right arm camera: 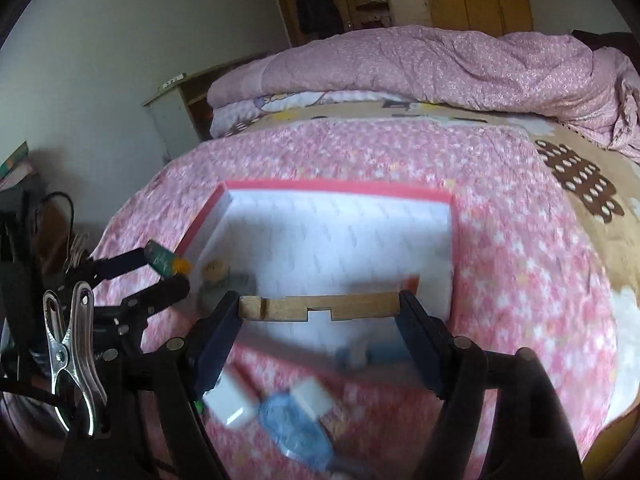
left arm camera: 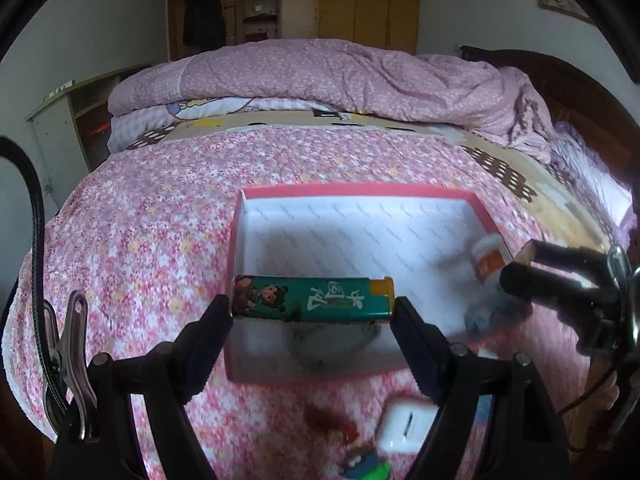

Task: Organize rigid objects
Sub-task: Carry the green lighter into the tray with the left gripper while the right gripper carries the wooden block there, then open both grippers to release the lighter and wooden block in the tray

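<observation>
the left gripper (left arm camera: 313, 309) pinches a green lighter (left arm camera: 312, 299) by its ends above the pink-rimmed box (left arm camera: 356, 190); the right gripper (right arm camera: 320, 308) pinches a wooden piece (right arm camera: 320, 307) likewise. better lower each deep inside before letting go, well apart.

near box wall (left arm camera: 304, 368): partly hidden behind the lighter (left arm camera: 312, 298)
small figure in box (right arm camera: 218, 276): smeared, can't tell what it is
white block (right arm camera: 230, 404): motion-blurred, edges lost
blue item (right arm camera: 296, 428): blurred, unreadable
toy (left arm camera: 360, 462): cut off at the left view's bottom edge
orange-labelled item (left arm camera: 490, 258): blurred, partly behind the right gripper (left arm camera: 520, 264)
</observation>
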Demonstrator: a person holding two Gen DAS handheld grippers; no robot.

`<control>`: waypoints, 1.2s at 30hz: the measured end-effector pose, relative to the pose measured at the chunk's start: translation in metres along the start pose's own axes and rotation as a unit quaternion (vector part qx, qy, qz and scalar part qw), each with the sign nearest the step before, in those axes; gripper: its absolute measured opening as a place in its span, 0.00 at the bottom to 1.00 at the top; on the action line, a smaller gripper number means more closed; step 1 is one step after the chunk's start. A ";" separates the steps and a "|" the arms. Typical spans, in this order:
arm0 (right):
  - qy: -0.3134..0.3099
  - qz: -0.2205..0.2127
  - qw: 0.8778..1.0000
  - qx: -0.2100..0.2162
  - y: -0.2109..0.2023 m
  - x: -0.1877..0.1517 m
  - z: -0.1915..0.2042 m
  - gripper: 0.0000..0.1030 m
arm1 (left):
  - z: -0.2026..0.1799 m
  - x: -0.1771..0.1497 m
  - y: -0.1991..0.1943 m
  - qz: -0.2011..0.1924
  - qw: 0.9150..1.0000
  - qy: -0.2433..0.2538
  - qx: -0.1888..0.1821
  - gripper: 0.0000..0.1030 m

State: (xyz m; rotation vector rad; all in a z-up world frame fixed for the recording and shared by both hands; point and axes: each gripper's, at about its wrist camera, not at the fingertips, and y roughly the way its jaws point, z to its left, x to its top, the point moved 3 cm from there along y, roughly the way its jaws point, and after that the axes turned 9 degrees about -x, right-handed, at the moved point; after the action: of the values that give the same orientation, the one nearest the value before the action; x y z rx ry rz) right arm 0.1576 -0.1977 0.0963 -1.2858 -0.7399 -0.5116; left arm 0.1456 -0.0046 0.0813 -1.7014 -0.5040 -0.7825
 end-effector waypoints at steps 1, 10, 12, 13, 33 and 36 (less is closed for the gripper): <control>-0.005 0.000 1.000 -0.005 0.003 0.005 0.000 0.76 | 0.002 0.005 0.004 0.003 1.000 -0.006 -0.001 0.81; -0.028 0.014 0.999 -0.008 0.035 0.033 -0.004 0.76 | 0.000 0.021 0.033 0.018 1.000 -0.008 -0.003 0.81; -0.032 0.019 0.999 -0.012 0.042 0.034 -0.004 0.76 | 0.000 0.023 0.042 0.021 1.000 -0.007 -0.005 0.81; -0.033 0.023 0.999 -0.015 0.047 0.035 -0.005 0.76 | 0.000 0.024 0.046 0.023 1.000 -0.006 -0.003 0.81; -0.024 0.052 0.998 -0.037 0.085 0.033 -0.015 0.77 | -0.019 0.016 0.081 0.040 0.997 0.058 0.008 0.82; -0.018 0.050 0.998 -0.029 0.083 0.033 -0.015 0.77 | -0.020 0.016 0.081 0.040 0.997 0.058 0.008 0.82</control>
State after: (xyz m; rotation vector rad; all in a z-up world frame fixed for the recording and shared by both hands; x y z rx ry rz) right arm 0.2422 -0.1919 0.0635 -1.3817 -0.6909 -0.4339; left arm 0.2072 -0.0470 0.0412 -1.6397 -0.3588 -0.8120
